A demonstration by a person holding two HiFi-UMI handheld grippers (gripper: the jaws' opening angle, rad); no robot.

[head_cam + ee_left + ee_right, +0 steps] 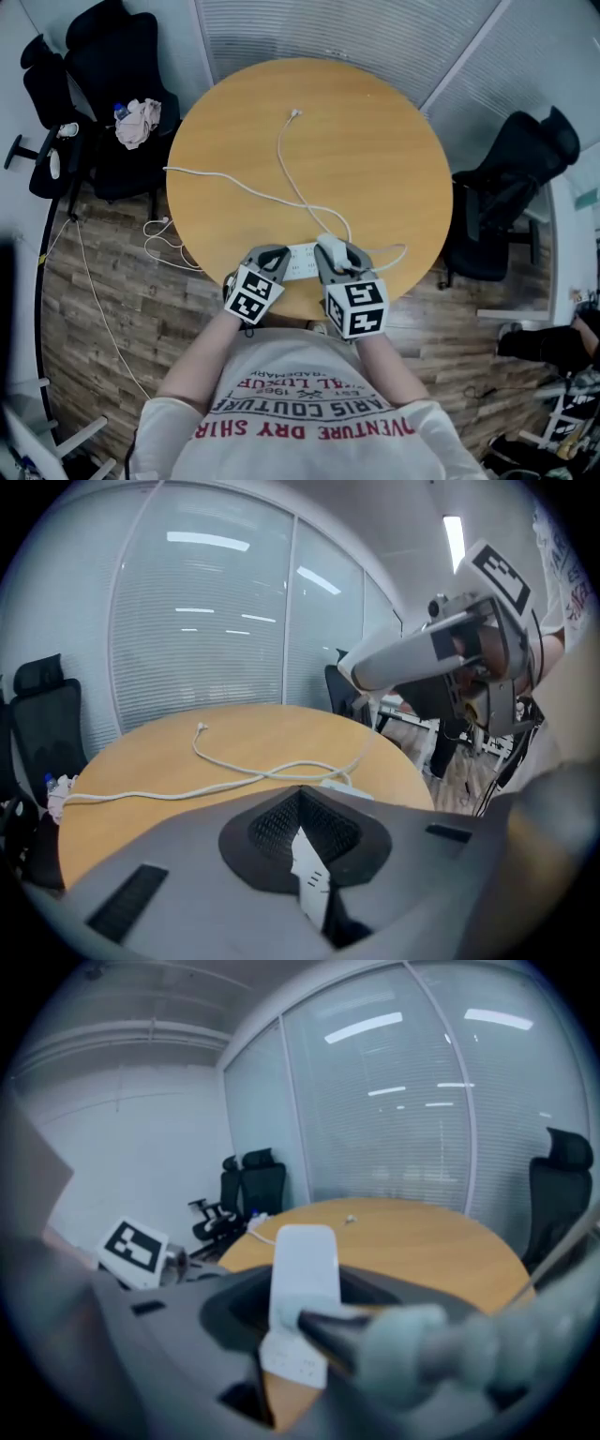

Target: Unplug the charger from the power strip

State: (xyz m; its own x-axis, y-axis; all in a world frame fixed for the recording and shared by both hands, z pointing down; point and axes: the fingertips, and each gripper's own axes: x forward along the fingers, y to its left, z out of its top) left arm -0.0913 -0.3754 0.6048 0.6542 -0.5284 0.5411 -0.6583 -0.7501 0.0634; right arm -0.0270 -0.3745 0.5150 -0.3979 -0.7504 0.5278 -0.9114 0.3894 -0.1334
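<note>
A white power strip (300, 262) lies along the front edge of the round wooden table (375, 141). My left gripper (272, 258) is shut on its left end; in the left gripper view a white sliver of the strip (309, 883) shows in the narrow gap between the jaws. My right gripper (339, 255) is shut on the white charger (330, 247) at the strip's right part. In the right gripper view the charger (304, 1265) stands upright between the jaws. I cannot tell whether its prongs still sit in the strip. A white cable (291, 178) runs from there across the table.
A second white cord (216, 178) trails off the table's left edge to the wooden floor. Black office chairs stand at the left (112, 56) and right (511, 187); the left one holds a crumpled cloth (139, 122). The person's torso is close behind the grippers.
</note>
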